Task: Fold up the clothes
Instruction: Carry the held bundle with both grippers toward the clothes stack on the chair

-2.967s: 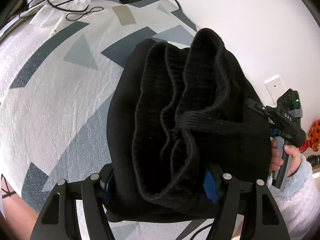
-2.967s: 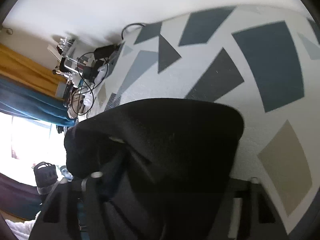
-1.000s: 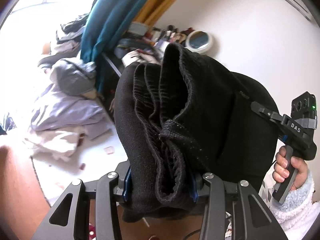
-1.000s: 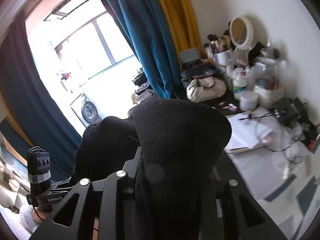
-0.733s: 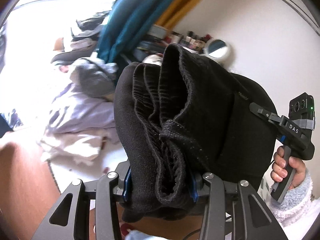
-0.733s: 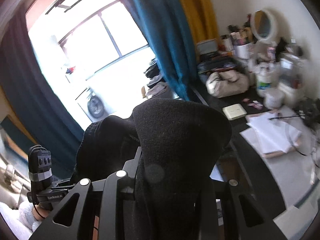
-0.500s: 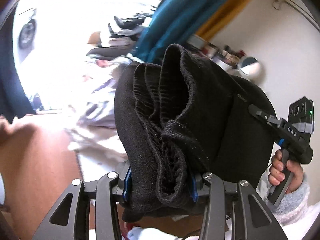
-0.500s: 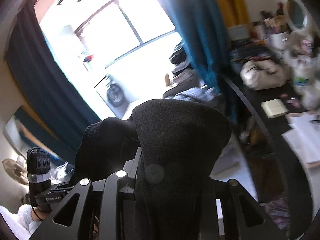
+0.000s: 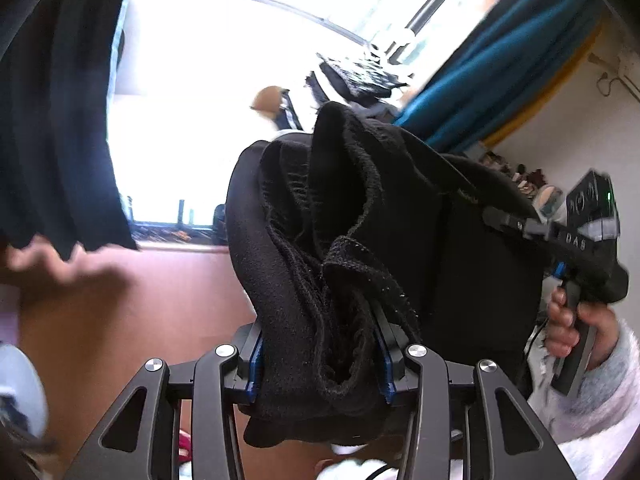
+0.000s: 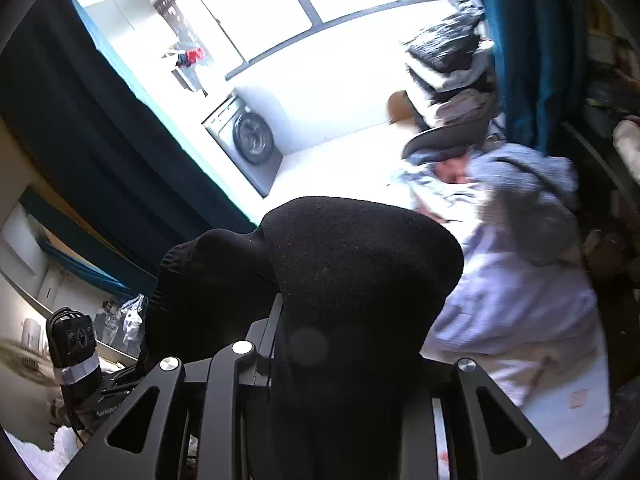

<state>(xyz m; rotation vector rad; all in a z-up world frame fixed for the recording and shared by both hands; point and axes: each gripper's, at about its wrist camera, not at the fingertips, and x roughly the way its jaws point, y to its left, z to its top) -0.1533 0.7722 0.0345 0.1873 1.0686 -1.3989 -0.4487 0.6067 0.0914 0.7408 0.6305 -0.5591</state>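
A folded black knit garment (image 9: 360, 248) hangs in the air, carried between both grippers. My left gripper (image 9: 320, 352) is shut on its bunched, ribbed edge, whose folds stand up between the blue pads. In the right wrist view the same black garment (image 10: 352, 272) bulges up over my right gripper (image 10: 344, 364), which is shut on it; the fingertips are buried in cloth. The right gripper body (image 9: 588, 248) shows at the garment's far side in the left wrist view, held by a hand (image 9: 576, 320) in a fluffy white sleeve. The left gripper body (image 10: 80, 356) appears low left in the right wrist view.
A bright window (image 10: 280, 8) and teal curtains (image 9: 500, 64) fill the background. A washing machine (image 10: 244, 136) stands by the window. A heap of lilac and grey clothes (image 10: 512, 240) lies on the right. Reddish floor (image 9: 140, 312) lies below; a dark cloth (image 9: 52, 120) hangs on the left.
Both grippers have swung together with the black garment, away from the patterned bed and the cluttered desk toward the window, washing machine and clothes heap. The grip on the garment is unchanged.
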